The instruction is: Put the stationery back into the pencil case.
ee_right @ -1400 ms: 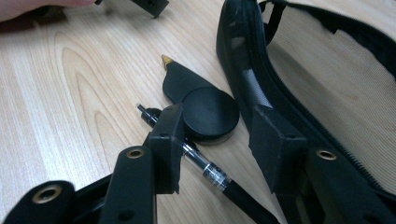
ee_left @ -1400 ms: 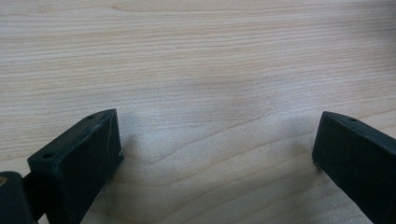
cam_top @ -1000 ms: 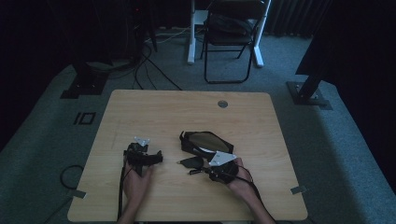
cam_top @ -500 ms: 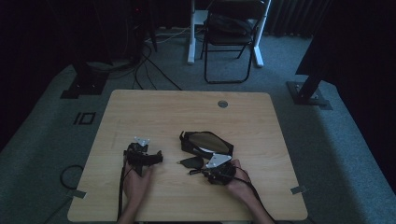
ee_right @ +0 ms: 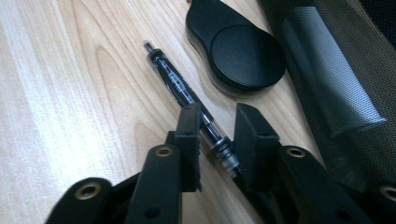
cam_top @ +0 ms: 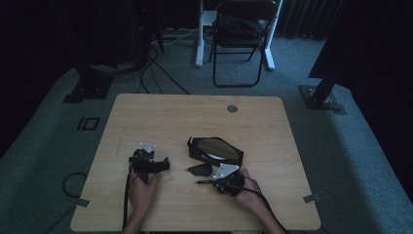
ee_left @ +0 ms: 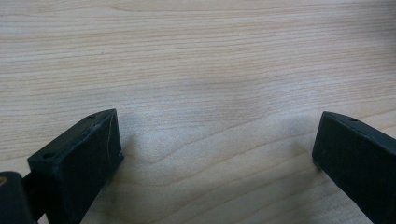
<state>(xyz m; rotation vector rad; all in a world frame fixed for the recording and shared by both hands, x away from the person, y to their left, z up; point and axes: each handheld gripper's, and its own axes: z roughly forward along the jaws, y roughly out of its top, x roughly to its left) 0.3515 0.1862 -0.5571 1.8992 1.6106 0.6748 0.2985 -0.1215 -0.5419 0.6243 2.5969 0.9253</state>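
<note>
A black pen (ee_right: 173,81) lies on the wooden table (cam_top: 160,117), its rear end between the jaws of my right gripper (ee_right: 217,126). Those jaws have just been closing and now pinch the pen's barrel. In the high view the right gripper (cam_top: 216,183) sits near the table's front, with the pen (cam_top: 204,182) sticking out to its left. A black teardrop-shaped case (ee_right: 243,51) lies just beyond the pen. My left gripper (ee_left: 215,140) stands wide open over bare wood, and in the high view the left gripper (cam_top: 163,165) rests at the front left.
A black mesh pouch (cam_top: 214,150) lies open behind the right gripper, its mesh wall (ee_right: 327,84) close on that side. A round cable hole (cam_top: 232,108) sits near the far edge. A folding chair (cam_top: 241,39) stands beyond the table.
The right gripper has edged slightly toward the pen and its jaws have drawn in around it. The left hand has stayed where it was.
</note>
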